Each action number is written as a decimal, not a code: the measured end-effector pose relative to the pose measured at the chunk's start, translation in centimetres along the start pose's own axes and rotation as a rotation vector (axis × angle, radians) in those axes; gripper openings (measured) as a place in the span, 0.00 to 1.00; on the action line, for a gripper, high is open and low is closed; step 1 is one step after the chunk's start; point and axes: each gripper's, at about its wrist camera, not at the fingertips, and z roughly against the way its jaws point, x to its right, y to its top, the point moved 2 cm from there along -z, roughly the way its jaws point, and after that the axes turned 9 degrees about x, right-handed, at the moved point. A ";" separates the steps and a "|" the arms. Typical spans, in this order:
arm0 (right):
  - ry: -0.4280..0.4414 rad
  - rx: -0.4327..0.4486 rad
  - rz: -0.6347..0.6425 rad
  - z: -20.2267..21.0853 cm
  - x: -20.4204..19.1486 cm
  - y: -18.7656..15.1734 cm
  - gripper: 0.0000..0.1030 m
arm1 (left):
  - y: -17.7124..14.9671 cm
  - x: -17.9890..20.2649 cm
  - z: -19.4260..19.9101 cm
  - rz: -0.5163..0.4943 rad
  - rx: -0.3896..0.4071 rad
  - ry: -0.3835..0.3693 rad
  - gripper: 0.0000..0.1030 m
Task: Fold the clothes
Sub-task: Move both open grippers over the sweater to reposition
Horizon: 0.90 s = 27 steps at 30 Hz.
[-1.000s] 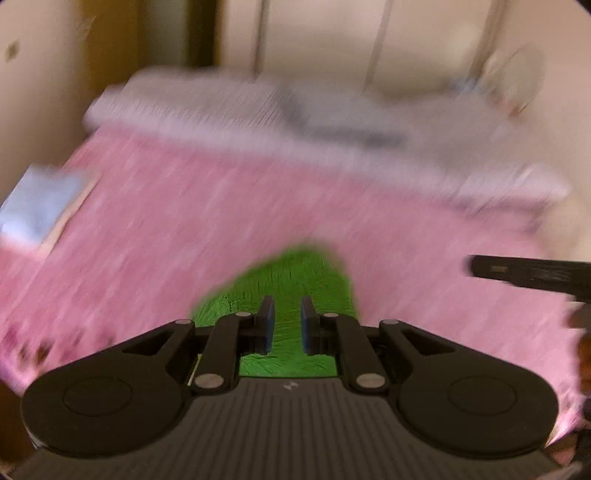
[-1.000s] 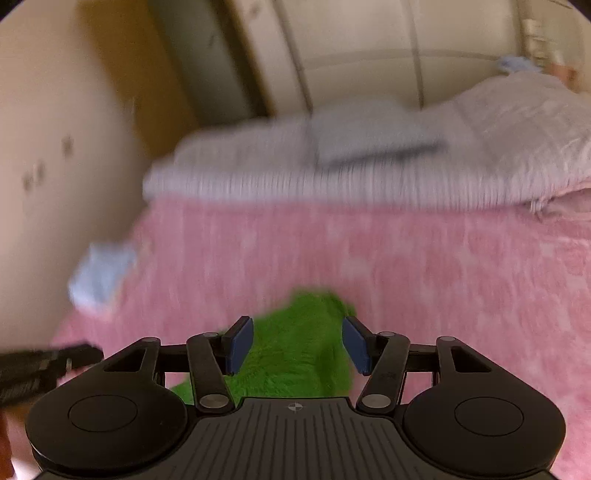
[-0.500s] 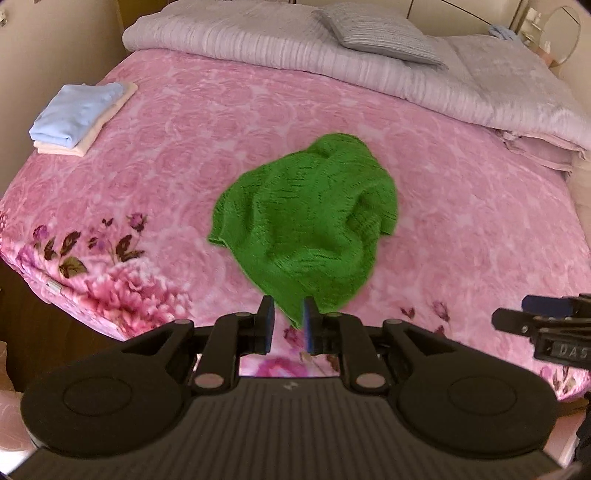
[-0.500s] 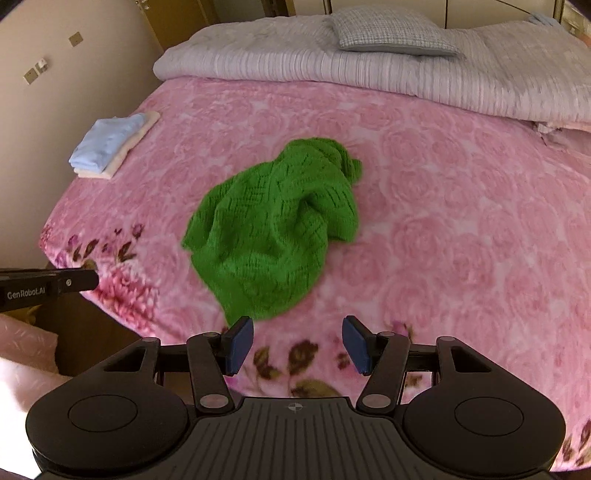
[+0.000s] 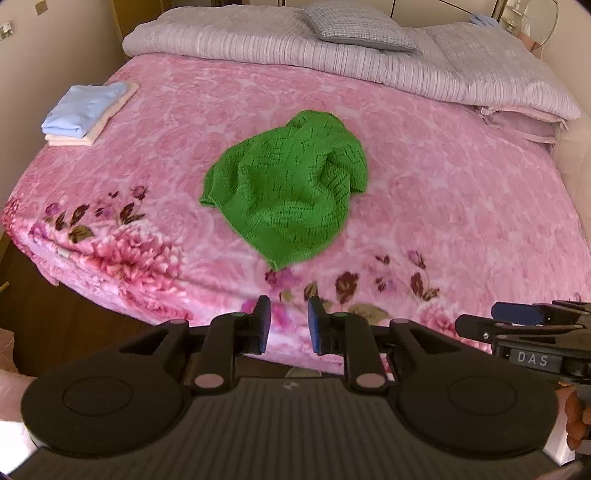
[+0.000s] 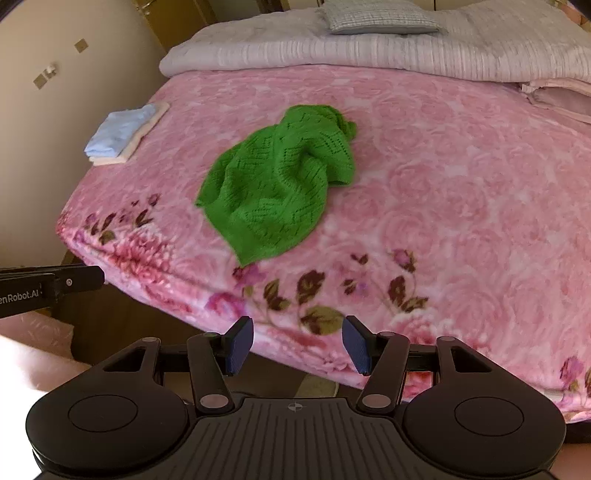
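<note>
A plush pink floral blanket [image 5: 443,192] covered the bed. A crumpled green open-knit sweater [image 5: 291,188] lay mid-bed, toward the foot edge. Flat folded cloths [image 5: 86,112] sat stacked at the left edge. Both tools hovered off the foot edge, empty: left tool [image 5: 286,328] narrowly parted, right tool [image 6: 297,345] wide apart.

Bed with pink rose-patterned plush blanket [image 5: 443,177]; folded lilac ribbed quilt [image 5: 424,70] at head; grey checked pillow [image 5: 358,24] on it. Beige wall [image 6: 55,122] left. Warm light.
</note>
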 end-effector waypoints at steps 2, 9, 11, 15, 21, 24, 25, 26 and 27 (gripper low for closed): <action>0.003 0.004 0.001 0.7 -0.1 -0.8 0.56 | -0.7 0.1 0.6 -0.001 -0.001 0.002 0.17; -0.007 0.019 -0.025 2.0 0.2 -2.0 0.56 | -1.7 -0.1 1.9 -0.002 0.013 0.000 0.19; -0.005 0.024 -0.018 2.1 -0.2 -1.9 0.56 | -1.8 -0.5 2.0 -0.001 0.019 0.000 0.19; -0.001 0.031 -0.018 1.4 -0.6 -1.5 0.56 | -2.0 -1.7 1.3 0.001 0.018 -0.003 0.20; -0.019 -0.004 -0.043 -0.5 0.2 -0.8 0.56 | -2.1 -3.3 -2.5 -0.049 -0.003 -0.031 0.26; -0.051 -0.001 -0.089 -1.8 1.3 0.3 0.56 | -1.8 -4.1 -5.3 -0.081 -0.023 -0.057 0.27; -0.063 0.000 -0.105 -2.3 1.7 0.8 0.56 | -1.3 -4.4 -6.4 -0.091 -0.031 -0.070 0.27; -0.075 0.001 -0.122 -2.9 2.0 1.4 0.56 | -0.5 -4.7 -7.4 -0.104 -0.039 -0.079 0.27; -0.087 0.001 -0.138 -3.5 2.4 2.1 0.56 | 0.3 -4.9 -8.4 -0.117 -0.044 -0.089 0.27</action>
